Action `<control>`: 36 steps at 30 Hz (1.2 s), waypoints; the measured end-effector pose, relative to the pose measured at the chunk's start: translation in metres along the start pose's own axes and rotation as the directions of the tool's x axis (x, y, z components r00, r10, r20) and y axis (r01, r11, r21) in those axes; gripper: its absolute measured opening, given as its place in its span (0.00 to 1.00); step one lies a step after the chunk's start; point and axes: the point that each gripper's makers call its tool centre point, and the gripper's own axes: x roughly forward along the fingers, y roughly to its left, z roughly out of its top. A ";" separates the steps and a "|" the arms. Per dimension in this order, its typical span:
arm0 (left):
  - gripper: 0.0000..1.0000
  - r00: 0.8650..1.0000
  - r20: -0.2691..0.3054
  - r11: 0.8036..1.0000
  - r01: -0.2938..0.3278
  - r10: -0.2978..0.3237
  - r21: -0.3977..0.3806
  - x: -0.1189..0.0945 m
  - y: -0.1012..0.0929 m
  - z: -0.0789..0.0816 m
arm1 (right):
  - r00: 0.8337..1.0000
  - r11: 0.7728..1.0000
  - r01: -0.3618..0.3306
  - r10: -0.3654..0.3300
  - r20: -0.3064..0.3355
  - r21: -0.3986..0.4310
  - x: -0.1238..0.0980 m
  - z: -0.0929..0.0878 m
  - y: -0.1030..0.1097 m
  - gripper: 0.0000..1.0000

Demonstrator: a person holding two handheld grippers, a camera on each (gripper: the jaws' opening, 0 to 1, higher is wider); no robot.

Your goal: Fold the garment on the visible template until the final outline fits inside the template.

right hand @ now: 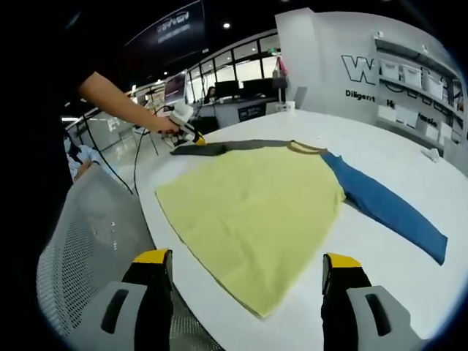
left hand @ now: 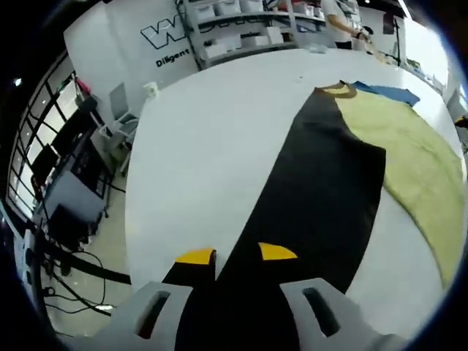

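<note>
A long-sleeved shirt lies flat on the white table [left hand: 212, 146]. It has a yellow-green body [right hand: 256, 201], a tan collar [right hand: 306, 148], a blue sleeve [right hand: 387, 208] and a black sleeve [left hand: 307, 190]. My left gripper [left hand: 237, 254] is shut on the cuff end of the black sleeve, and the cloth runs up between its yellow-tipped jaws. In the right gripper view that gripper [right hand: 184, 131] sits at the far table edge in a person's hand. My right gripper [right hand: 245, 259] is open above the near table edge, its jaws standing either side of the body's hem corner.
A grey mesh chair [right hand: 80, 248] stands against the table edge at the left. Desks with monitors [left hand: 66, 168] and floor cables [left hand: 73, 278] lie beyond the table. Wall shelves [left hand: 241, 29] and a person [left hand: 340, 22] are at the far end. A small white object [right hand: 431, 153] lies on the table.
</note>
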 end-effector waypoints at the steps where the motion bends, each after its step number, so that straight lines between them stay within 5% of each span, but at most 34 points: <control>1: 0.17 1.000 -0.004 1.000 0.000 0.001 0.010 0.001 0.001 0.001 | 1.000 1.000 0.001 -0.001 0.000 0.000 0.000 0.000 0.000 0.82; 5: 0.13 1.000 -0.014 0.996 0.003 -0.002 0.091 0.004 0.003 0.003 | 1.000 1.000 0.005 -0.005 -0.003 -0.001 -0.001 0.000 -0.001 0.82; 16: 0.12 0.999 -0.032 0.993 -0.025 0.029 0.111 0.016 0.018 0.011 | 1.000 1.000 0.022 -0.022 -0.012 0.002 -0.005 0.000 -0.005 0.82; 21: 0.19 0.997 -0.042 0.991 -0.065 0.071 0.119 0.014 0.023 0.011 | 1.000 1.000 0.025 -0.025 -0.007 0.000 -0.005 0.002 -0.006 0.82; 26: 0.39 0.999 -0.001 0.996 -0.042 0.042 0.073 0.005 0.005 0.020 | 1.000 1.000 0.025 -0.025 -0.005 0.000 -0.003 0.001 -0.008 0.82; 36: 0.45 0.992 0.106 0.992 0.050 -0.062 0.114 -0.016 -0.042 0.050 | 1.000 1.000 0.003 -0.003 -0.017 -0.020 0.005 -0.004 -0.008 0.81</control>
